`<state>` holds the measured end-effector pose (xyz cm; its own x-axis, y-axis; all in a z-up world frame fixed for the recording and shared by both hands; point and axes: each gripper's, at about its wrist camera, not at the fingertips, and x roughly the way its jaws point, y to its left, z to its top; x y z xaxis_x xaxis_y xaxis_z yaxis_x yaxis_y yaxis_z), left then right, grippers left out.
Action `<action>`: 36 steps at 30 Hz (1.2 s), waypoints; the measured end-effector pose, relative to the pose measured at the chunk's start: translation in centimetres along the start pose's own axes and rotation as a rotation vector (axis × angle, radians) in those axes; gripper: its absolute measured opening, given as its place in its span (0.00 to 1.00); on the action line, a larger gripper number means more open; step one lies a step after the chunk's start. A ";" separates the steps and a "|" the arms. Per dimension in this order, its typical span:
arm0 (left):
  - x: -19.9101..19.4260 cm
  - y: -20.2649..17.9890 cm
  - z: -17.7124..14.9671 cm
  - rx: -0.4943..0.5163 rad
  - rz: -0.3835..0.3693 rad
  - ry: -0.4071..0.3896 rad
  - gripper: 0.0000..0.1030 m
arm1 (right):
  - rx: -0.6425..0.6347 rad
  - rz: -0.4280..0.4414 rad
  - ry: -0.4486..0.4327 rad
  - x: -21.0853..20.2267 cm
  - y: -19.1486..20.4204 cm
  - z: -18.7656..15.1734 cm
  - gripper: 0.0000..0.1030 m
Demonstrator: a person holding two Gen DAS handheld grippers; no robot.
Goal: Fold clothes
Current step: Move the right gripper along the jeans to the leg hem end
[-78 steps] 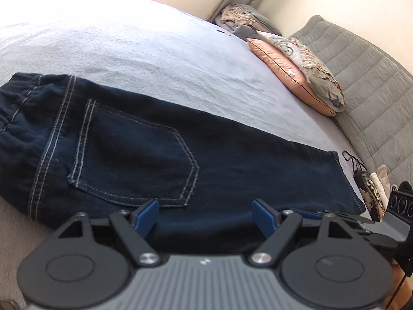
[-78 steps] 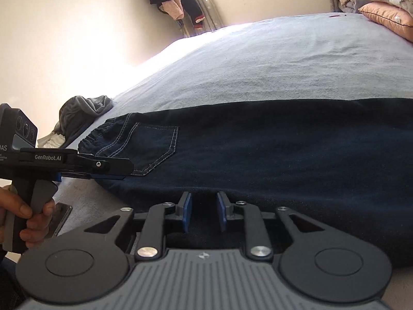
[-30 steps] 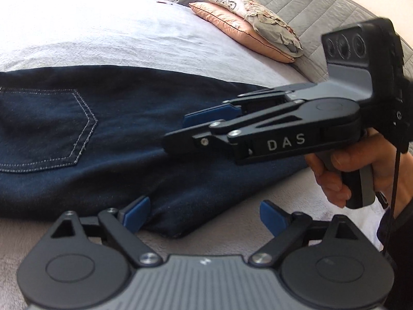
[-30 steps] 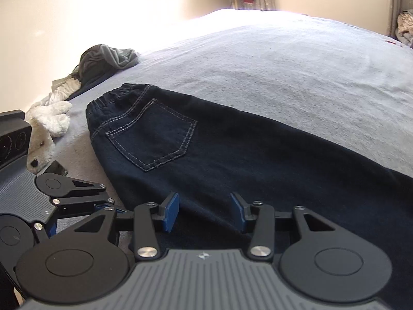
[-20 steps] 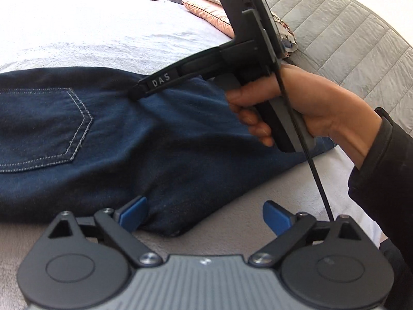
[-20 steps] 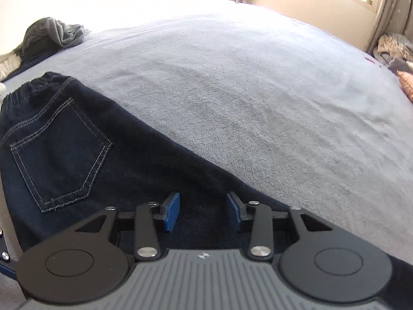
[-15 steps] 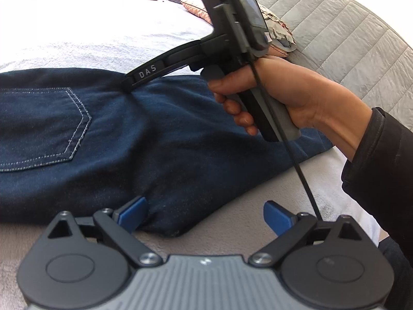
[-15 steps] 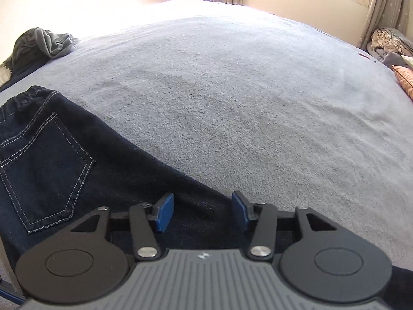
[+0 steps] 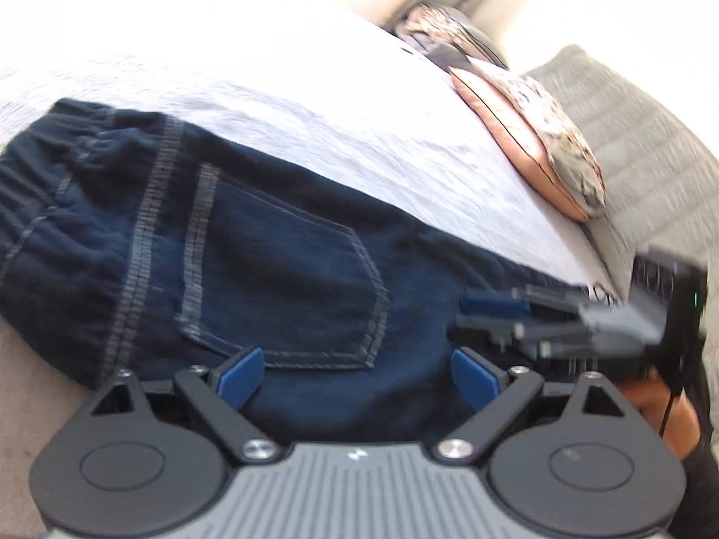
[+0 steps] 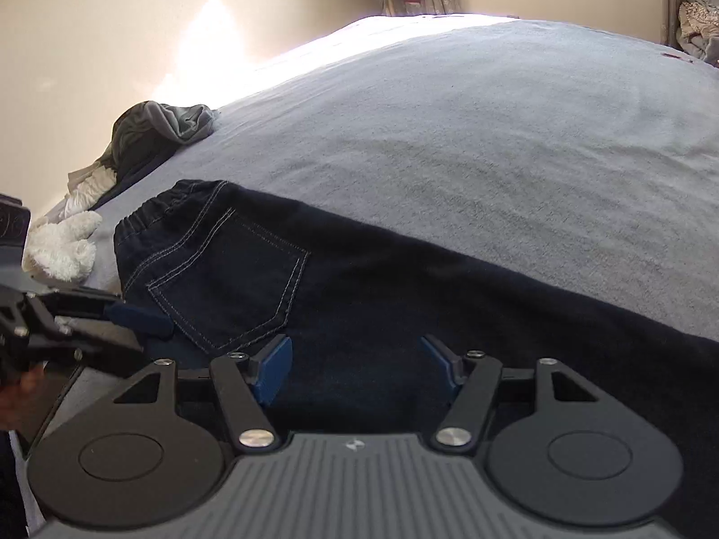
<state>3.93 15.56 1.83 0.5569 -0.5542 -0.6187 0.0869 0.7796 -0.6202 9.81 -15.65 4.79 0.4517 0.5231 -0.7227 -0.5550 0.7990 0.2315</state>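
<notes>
Dark blue jeans (image 9: 287, 278) lie flat along the near side of the bed, back pocket up and elastic waistband to the left. In the blurred left wrist view my left gripper (image 9: 357, 377) is open over the near edge of the jeans, just below the pocket, with nothing between its fingers. The right gripper (image 9: 494, 314) shows side-on at the right, low over the leg. In the right wrist view the jeans (image 10: 404, 305) run from left to right, and my right gripper (image 10: 356, 368) stands open above the cloth right of the pocket. The left gripper (image 10: 112, 323) is at the left edge.
The grey-blue bed sheet (image 10: 449, 134) stretches far behind the jeans. A grey clothes heap (image 10: 161, 130) and a white plush toy (image 10: 63, 247) lie at the left end. Pink and patterned pillows (image 9: 530, 134) lean on a grey quilted headboard (image 9: 629, 143) at the right.
My left gripper has swung left, back over the pocket and waistband. The right gripper has pulled back toward the near edge, and its fingers have spread wider. The jeans have not moved.
</notes>
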 end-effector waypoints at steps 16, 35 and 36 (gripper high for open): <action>0.2 0.5 1.5 0.055 0.070 -0.053 0.76 | -0.114 -0.084 -0.022 -1.7 5.0 -4.5 0.59; 0.4 -0.2 1.3 0.120 0.120 -0.040 0.76 | 0.528 -0.429 -0.045 -20.0 -18.8 -16.2 0.00; 0.4 -0.3 1.3 0.127 0.125 -0.038 0.76 | 0.556 -0.438 -0.054 -20.8 -19.2 -16.8 0.00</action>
<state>5.20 15.46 2.41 0.6009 -0.4407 -0.6669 0.1169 0.8738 -0.4721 -0.68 -46.92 4.41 0.5938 0.1219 -0.7953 0.1179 0.9646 0.2359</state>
